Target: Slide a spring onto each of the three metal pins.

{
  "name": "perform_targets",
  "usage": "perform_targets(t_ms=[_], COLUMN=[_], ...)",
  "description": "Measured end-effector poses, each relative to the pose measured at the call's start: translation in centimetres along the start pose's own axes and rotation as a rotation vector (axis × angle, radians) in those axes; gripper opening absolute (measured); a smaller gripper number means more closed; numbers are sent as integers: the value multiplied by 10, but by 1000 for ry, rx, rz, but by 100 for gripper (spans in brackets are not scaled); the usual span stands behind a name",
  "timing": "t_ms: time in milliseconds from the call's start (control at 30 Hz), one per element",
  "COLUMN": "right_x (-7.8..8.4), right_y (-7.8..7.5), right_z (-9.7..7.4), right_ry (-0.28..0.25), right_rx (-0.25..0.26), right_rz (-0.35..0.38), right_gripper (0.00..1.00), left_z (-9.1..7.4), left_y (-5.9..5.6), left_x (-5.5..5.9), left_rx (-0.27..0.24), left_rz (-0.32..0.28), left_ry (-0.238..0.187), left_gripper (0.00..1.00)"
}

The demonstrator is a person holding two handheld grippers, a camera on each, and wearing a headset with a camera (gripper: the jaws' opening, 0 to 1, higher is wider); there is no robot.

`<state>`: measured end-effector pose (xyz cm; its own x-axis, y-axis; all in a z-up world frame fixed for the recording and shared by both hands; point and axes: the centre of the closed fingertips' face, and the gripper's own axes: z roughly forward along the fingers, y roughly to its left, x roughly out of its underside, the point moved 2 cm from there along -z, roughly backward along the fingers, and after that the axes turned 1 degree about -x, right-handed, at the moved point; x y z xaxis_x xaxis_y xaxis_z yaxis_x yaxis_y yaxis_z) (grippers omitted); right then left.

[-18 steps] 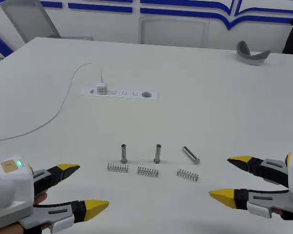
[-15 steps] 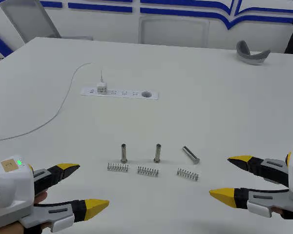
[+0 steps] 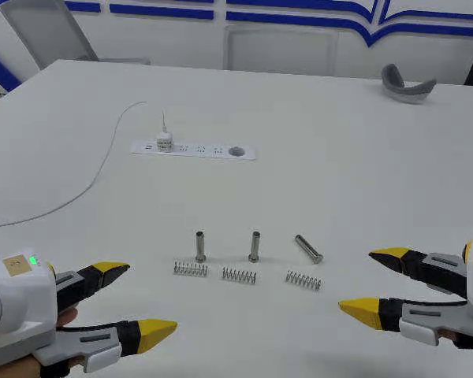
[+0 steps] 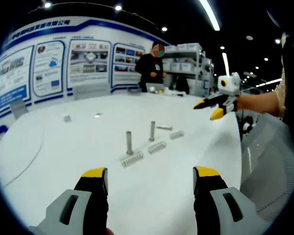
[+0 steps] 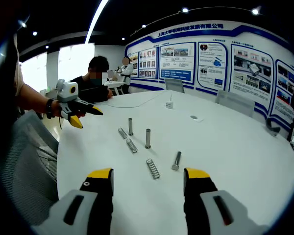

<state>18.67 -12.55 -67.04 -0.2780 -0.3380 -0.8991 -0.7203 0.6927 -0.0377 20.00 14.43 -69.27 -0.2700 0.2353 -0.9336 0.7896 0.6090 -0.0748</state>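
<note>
Three metal pins are on the white table: the left pin (image 3: 199, 246) and middle pin (image 3: 255, 247) stand upright, the right pin (image 3: 308, 249) lies on its side. A spring lies in front of each: left spring (image 3: 190, 270), middle spring (image 3: 239, 276), right spring (image 3: 303, 280). My left gripper (image 3: 138, 298) hovers open at the near left, short of the springs. My right gripper (image 3: 376, 282) is open at the near right, level with the springs. The left gripper view has the upright pins (image 4: 129, 143) ahead of its jaws; the right gripper view has the lying pin (image 5: 176, 160) and a spring (image 5: 153, 168) ahead.
A white power strip (image 3: 194, 150) with a plugged charger and cable (image 3: 94, 177) lies farther back on the table. A grey curved object (image 3: 407, 85) sits at the far right. Chairs stand behind the table. People stand in the background of the gripper views.
</note>
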Motion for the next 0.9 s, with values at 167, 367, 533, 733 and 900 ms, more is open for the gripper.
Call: perform_targets(t_ms=[167, 367, 533, 733, 900], right_x=[-5, -11, -14, -18, -22], right_y=[-2, -6, -10, -23, -35], right_z=[0, 2, 4, 11, 20], right_ry=[-4, -6, -8, 8, 27], right_rx=[10, 18, 25, 43, 69], right_rz=[4, 1, 2, -1, -4], right_gripper=[59, 58, 57, 55, 52], left_z=[1, 1, 1, 1, 3], left_y=[0, 0, 1, 1, 0], left_x=[1, 2, 4, 7, 7], left_rx=[1, 2, 1, 1, 5], left_rz=[0, -1, -2, -3, -4], left_ry=[3, 5, 7, 13, 15], left_gripper=[72, 72, 72, 71, 71])
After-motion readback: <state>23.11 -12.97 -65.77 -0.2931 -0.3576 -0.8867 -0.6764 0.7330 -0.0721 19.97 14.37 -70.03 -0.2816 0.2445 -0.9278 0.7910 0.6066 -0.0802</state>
